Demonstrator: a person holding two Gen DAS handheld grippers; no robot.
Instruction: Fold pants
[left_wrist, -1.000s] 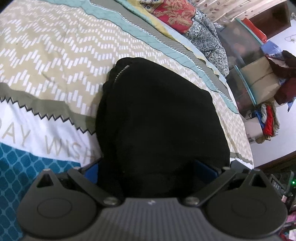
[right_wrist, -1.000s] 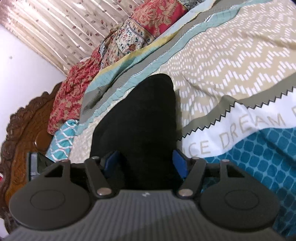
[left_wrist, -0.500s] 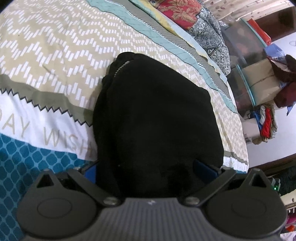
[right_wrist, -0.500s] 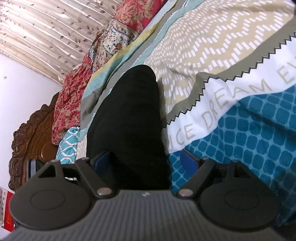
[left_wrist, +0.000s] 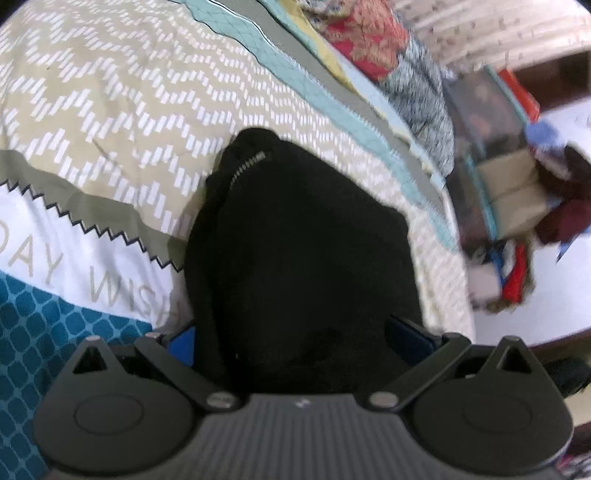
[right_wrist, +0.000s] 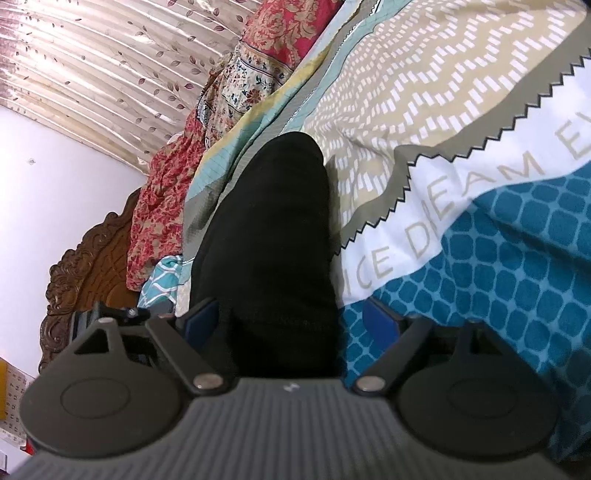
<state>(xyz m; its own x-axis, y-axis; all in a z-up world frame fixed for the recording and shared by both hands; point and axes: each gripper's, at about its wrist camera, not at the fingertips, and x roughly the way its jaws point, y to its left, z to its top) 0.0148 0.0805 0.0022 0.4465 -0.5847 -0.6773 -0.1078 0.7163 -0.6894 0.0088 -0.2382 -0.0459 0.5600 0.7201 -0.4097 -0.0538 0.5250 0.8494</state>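
Already the black pants (left_wrist: 303, 266) lie doubled on the bedspread (left_wrist: 110, 110); left gripper (left_wrist: 295, 343) and right gripper (right_wrist: 288, 321) stand wide apart around the cloth, so more folding probably remains.

Black pants (left_wrist: 303, 258) fill the gap between the wide-spread fingers of the left gripper (left_wrist: 295, 336) and block the way straight ahead. To their left the bedspread (left_wrist: 110, 110) lies bare. On the right, past the bed edge, blurred boxes and clothes (left_wrist: 517, 192) seem to crowd the floor. Ahead of the right gripper (right_wrist: 291, 321), floral pillows (right_wrist: 258, 66) and a carved headboard (right_wrist: 88, 258) close off the far left; bedspread right of the pants is bare.
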